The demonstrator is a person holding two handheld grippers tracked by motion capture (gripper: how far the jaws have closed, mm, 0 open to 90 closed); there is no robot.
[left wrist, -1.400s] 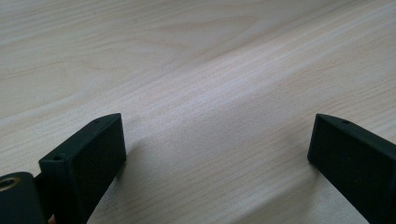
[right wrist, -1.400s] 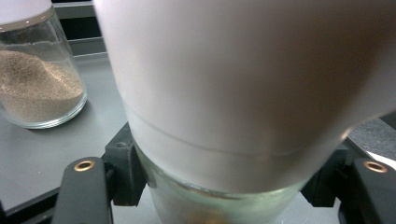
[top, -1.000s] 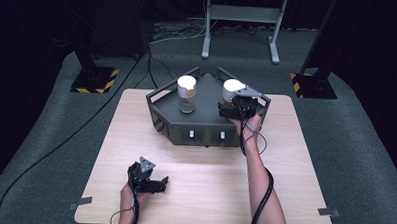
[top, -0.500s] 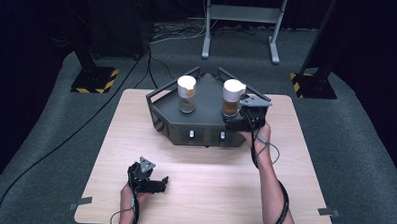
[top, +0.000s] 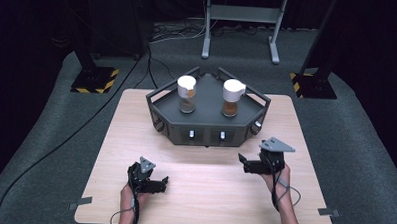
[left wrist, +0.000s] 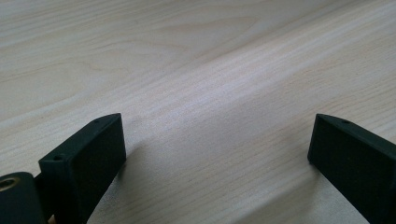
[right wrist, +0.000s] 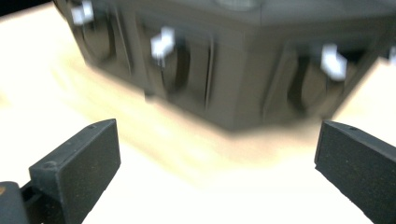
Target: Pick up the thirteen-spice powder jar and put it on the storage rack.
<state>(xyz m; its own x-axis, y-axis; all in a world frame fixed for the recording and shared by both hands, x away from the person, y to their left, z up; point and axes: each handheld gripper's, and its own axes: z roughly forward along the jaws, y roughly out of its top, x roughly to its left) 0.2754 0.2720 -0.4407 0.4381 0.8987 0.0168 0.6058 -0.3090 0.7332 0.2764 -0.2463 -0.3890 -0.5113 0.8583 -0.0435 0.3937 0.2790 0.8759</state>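
Dark studio floor of grey carpet, with black stands and trailing cables, surrounds one pale wooden surface (top: pixel 136 120).

Item 1: dark grey, many-sided metal tray-like unit (top: pixel 205 135) with a raised rail and small white switches along its front face; placed at the far middle of the surface.

Item 2: clear glass jar with a white lid and brownish contents (top: pixel 187 94), upright inside the unit, left position.

Item 3: a second clear jar, white-capped with brown contents (top: pixel 232 98), upright inside the unit, right position, near item 2 but apart from it.

Item 4: left claw (top: pixel 156 184), black, lying low at the near left of the surface, well apart from the unit. Jaws parted, nothing but bare wood between them in the left gripper view (left wrist: pixel 215 140).

Item 5: right claw (top: pixel 245 163), black with a grey three-cornered plate, at the near right, just in front of the unit's right corner. Its jaws have just been opening and stand wide, nothing between them; the right gripper view (right wrist: pixel 215 163) looks at the unit's front, blurred.

Status, by judgement: both jars are seated in the unit and neither claw holds anything, so the placing appears done. Little seems left.
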